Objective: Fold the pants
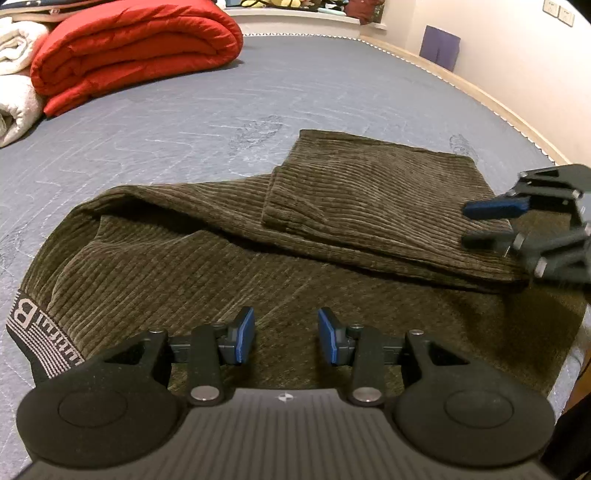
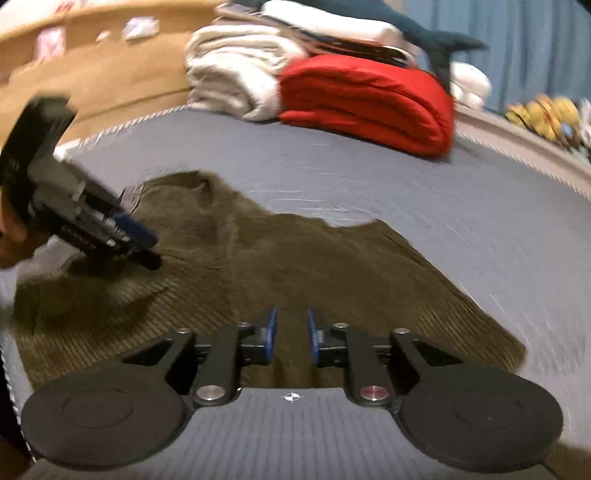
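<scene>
- The brown corduroy pants (image 1: pixel 229 251) are lying on the grey quilted mattress (image 1: pixel 258 96) of a bed, partly folded: one leg end is lying doubled back across the rest of the fabric, its hem toward the far side in the left wrist view.
- The striped waistband (image 1: pixel 35 332), with a large letter B on it, is showing at the near left edge of the left wrist view.
- The left gripper (image 1: pixel 286 338) is hovering over the pants near the waistband, its blue-padded fingers (image 1: pixel 245 334) standing apart with nothing between them; only corduroy is lying beneath.
- The right gripper (image 2: pixel 291 338) is hanging above the other end of the pants, its fingers (image 2: pixel 271 332) parted by a narrow gap and empty; the fabric is lying below them and not pinched.
- In the left wrist view the right gripper is showing at the right edge, above the folded leg.
- In the right wrist view, which is blurred, a hand (image 2: pixel 11 236) is holding the left gripper at the left edge.
- A folded red quilt (image 1: pixel 133 51) is sitting at the far end of the mattress, well apart from the pants, beside rolled white blankets (image 1: pixel 16 74).
- A dark blue plush shark (image 2: pixel 424 33) is lying on top of that pile in the right wrist view.
</scene>
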`<state>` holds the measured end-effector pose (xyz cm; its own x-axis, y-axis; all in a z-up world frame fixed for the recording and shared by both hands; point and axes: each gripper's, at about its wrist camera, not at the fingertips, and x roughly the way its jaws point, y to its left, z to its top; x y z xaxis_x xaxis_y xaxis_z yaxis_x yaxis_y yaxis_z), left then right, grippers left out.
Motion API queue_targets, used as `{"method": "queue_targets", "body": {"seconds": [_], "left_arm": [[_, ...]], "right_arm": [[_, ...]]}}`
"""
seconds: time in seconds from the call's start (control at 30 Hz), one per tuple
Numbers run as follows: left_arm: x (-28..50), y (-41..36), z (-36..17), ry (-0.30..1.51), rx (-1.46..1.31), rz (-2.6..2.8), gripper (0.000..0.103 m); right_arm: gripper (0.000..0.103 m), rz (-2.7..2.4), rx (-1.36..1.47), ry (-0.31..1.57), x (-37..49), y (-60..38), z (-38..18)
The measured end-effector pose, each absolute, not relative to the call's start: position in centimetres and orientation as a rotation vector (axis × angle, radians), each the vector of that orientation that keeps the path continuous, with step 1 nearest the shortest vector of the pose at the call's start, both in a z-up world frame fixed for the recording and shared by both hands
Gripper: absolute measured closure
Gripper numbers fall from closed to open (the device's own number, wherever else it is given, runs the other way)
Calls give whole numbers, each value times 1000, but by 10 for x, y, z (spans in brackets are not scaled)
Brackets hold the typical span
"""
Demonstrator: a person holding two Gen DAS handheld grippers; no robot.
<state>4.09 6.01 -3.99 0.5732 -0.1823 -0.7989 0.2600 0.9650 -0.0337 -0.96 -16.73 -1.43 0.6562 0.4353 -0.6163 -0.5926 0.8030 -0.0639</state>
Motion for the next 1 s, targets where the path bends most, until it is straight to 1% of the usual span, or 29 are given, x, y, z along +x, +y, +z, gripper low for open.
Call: {"method": "queue_targets", "body": {"seconds": [0.03,0.07,0.1,0.27,0.33,0.37,0.4,0.5,0.6,0.73,0.8,0.9,0.97,1.0], "left_arm": [[41,61,-40,925,87,-256,61],[41,63,-39,924,83,-253,60],[42,64,-39,924,81,-251,60],[42,67,-38,924,80,-253,60],[42,68,-37,924,77,-256,60],[43,68,-36,922,76,-256,60],[43,68,-36,920,75,-257,60],[43,68,-33,913,67,-261,60],[42,66,-29,903,63,-271,60],[39,63,-25,895,62,-288,60],[37,62,-23,891,63,-300,60],[33,59,-20,884,63,-320,60],[32,56,-18,881,63,-332,60],[31,55,-18,880,63,-338,60]], "right_arm": [[69,602,-307,622,-8,-155,-16],[63,608,-345,620,-8,-143,-19],[61,607,-383,617,-7,-133,-23],[62,564,-512,644,1,-112,-45],[79,550,-507,671,7,-114,-52],[93,547,-495,683,9,-117,-52],[96,543,-479,676,11,-120,-51],[96,520,-359,631,13,-142,-33],[97,400,-163,531,15,-188,5],[97,92,228,390,3,-293,51],[97,-6,320,369,-17,-333,62],[97,-165,311,399,-52,-366,69],[97,-259,329,496,-74,-381,58],[97,-292,353,577,-83,-386,48]]}}
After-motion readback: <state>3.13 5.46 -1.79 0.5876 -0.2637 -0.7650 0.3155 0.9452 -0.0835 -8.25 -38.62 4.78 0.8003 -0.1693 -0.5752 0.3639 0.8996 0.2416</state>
